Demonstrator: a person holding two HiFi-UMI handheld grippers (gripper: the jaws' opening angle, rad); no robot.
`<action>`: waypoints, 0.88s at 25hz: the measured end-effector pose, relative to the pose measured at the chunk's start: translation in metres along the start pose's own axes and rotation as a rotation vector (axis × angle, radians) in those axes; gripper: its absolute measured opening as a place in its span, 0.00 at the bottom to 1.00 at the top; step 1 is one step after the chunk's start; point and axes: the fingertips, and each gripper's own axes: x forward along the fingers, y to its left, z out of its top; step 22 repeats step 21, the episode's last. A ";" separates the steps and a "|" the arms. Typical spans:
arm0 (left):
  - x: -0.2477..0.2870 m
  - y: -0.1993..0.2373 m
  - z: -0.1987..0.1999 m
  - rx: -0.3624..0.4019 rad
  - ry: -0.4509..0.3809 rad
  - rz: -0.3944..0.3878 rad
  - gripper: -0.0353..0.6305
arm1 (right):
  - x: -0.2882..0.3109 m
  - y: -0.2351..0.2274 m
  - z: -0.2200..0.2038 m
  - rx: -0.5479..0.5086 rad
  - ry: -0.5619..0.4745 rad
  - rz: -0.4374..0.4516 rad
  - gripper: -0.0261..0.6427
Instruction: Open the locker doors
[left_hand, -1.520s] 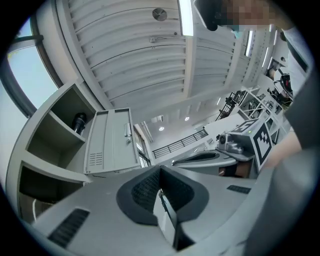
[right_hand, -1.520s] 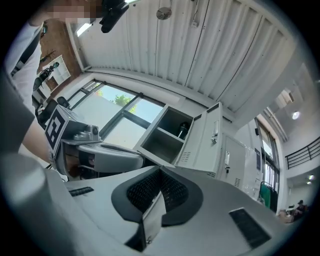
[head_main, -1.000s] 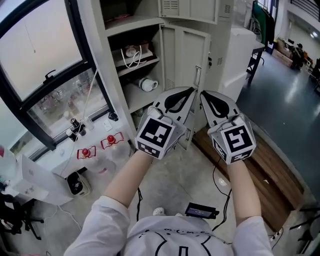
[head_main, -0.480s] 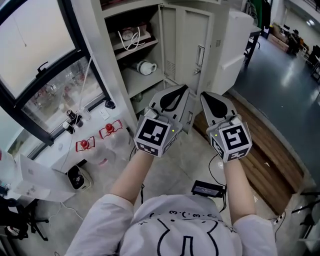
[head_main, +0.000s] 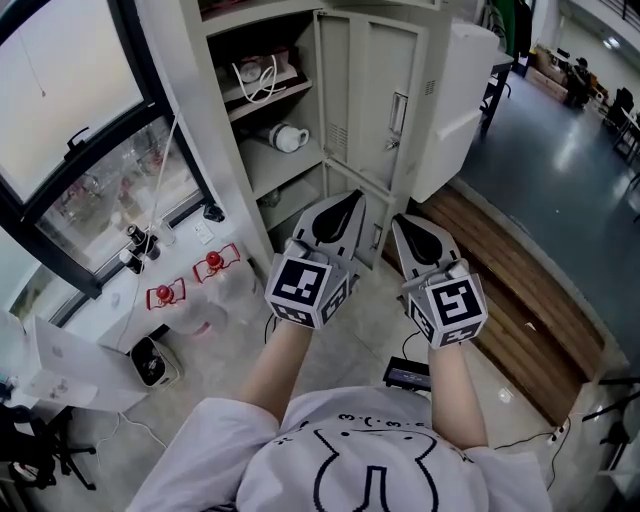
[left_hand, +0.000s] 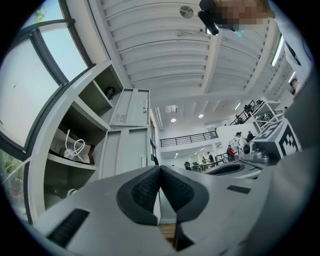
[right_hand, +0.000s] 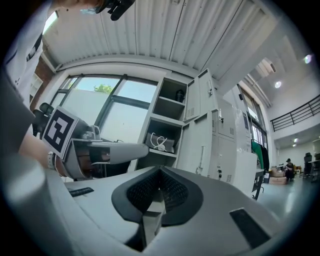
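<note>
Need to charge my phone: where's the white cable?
Head view, top centre: the coiled white cable lies on a shelf inside the open locker, left of the locker door with the handle.

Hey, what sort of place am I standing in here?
Probably the locker corner of a large workshop or lab hall. Grey metal lockers, some standing open, line the wall beside a big window. Beyond them lie an open hall floor and a mezzanine railing.

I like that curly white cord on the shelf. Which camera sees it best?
The head view: it looks down on the white cord, its loops plain on the shelf. The left gripper view shows it from below, off to the side. The right gripper view shows it tiny.
</note>
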 end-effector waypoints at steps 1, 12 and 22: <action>-0.001 -0.002 -0.001 0.019 0.004 -0.006 0.08 | 0.000 0.003 -0.002 0.005 0.004 0.000 0.08; -0.011 -0.011 -0.003 0.084 0.006 -0.033 0.08 | 0.000 0.007 -0.006 0.007 0.014 -0.023 0.08; -0.014 -0.012 -0.012 0.086 0.016 -0.036 0.08 | 0.002 0.008 -0.011 0.018 0.019 -0.035 0.08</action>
